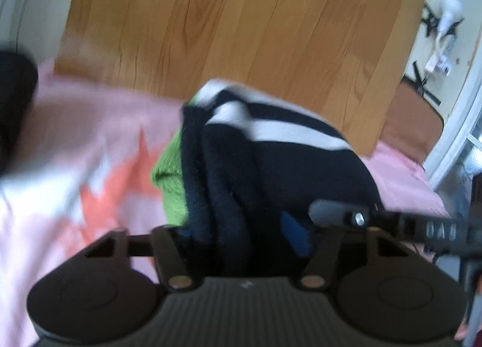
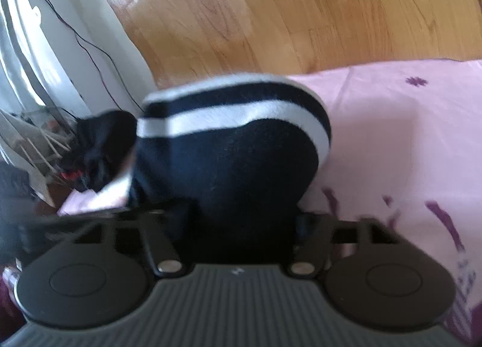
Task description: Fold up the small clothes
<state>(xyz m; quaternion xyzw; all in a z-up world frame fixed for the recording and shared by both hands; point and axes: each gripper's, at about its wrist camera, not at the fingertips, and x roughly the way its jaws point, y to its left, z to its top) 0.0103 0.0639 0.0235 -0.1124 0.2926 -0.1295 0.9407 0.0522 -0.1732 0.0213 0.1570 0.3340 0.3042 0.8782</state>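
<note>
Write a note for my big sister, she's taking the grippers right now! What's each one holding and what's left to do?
Left gripper: closed on a bunched edge of the navy knit garment with white stripes.
Right gripper: closed on another part of the same garment.
The garment is bundled up over the pink patterned bedsheet. A green knit piece lies beside or under it, ungripped.
Done: both grips taken.
Left: probably the whole fold; no neat fold shows yet, and the frames are blurred.
</note>
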